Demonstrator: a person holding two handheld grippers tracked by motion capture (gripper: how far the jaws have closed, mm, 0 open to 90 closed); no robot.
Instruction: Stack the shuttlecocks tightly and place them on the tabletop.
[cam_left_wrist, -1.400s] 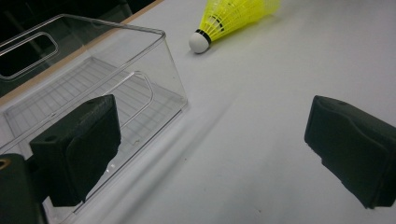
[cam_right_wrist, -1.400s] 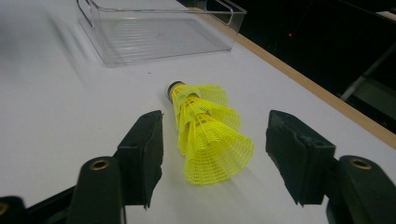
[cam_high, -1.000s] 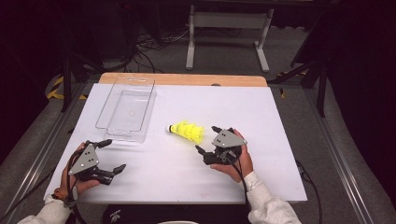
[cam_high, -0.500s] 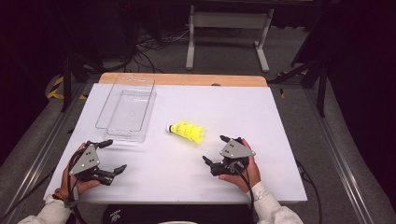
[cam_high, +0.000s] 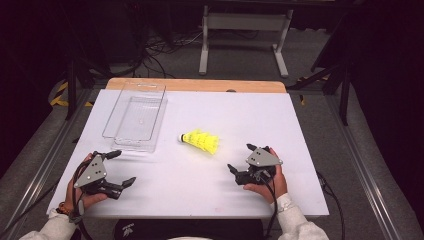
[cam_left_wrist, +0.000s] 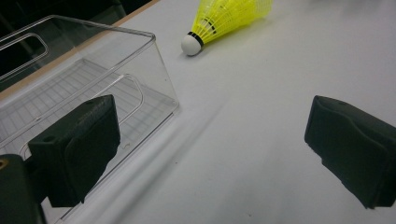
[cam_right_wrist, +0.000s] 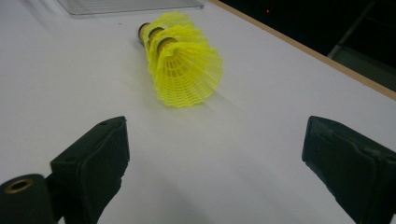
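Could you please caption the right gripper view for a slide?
Open right tool faces stacked yellow shuttlecocks lying on a white table.

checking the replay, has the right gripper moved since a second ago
Yes. In the high view the right gripper has drawn back from the yellow shuttlecocks, toward the table's near edge and a little to the right. Its jaws, just opening, hold nothing.

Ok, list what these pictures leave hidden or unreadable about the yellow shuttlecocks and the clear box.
- Yellow plastic shuttlecocks: the right gripper view shows several nested, but the front skirt hides the rest, so the count is unclear.
- Their white cork tip: in the right gripper view it lies behind the skirts.
- Clear plastic box: the left gripper view's edge cuts it off, and the left hand-held gripper covers its near wall.
- Small speck on the box floor: too small in the high view.
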